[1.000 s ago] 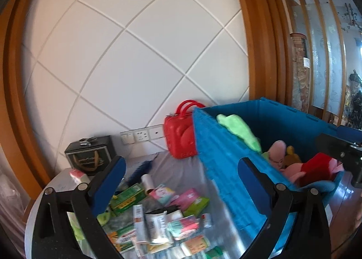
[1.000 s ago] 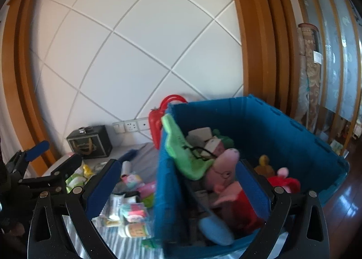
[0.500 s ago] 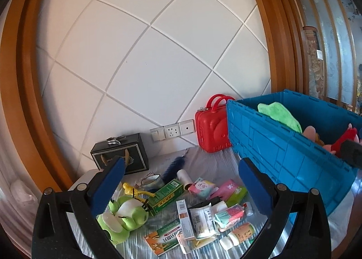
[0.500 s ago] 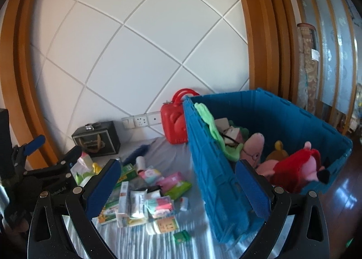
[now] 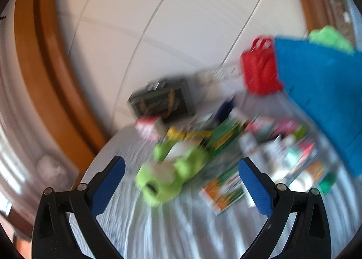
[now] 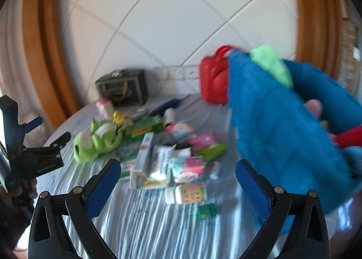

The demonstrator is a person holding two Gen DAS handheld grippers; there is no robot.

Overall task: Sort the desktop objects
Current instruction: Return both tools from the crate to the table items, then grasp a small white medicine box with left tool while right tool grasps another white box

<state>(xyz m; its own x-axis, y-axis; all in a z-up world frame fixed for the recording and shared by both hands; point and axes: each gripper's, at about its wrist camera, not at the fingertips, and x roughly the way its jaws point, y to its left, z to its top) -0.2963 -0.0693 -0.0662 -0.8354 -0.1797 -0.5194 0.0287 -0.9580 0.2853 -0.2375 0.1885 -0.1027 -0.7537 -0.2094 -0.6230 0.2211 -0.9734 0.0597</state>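
Observation:
A green plush frog (image 5: pixel 172 168) lies on the striped table cloth, also in the right wrist view (image 6: pixel 97 141). Beside it is a heap of small boxes and packets (image 6: pixel 172 159) (image 5: pixel 271 152), with a white bottle (image 6: pixel 187 193) and a small green box (image 6: pixel 206 212) nearer me. My left gripper (image 5: pixel 181 187) is open and empty, just short of the frog; it also shows at the left edge of the right wrist view (image 6: pixel 45 145). My right gripper (image 6: pixel 175 182) is open and empty above the heap. Both views are blurred.
A blue crate (image 6: pixel 282 136) (image 5: pixel 323 100) with plush toys and a green cloth over its rim stands at the right. A red case (image 6: pixel 215 82) and a dark box (image 6: pixel 123 87) stand against the white wall with sockets. Wooden arch frames the sides.
Both grippers have swung left and down toward the table. The frog and the heap are now larger and nearer. The crate has slid toward the right edge of both views.

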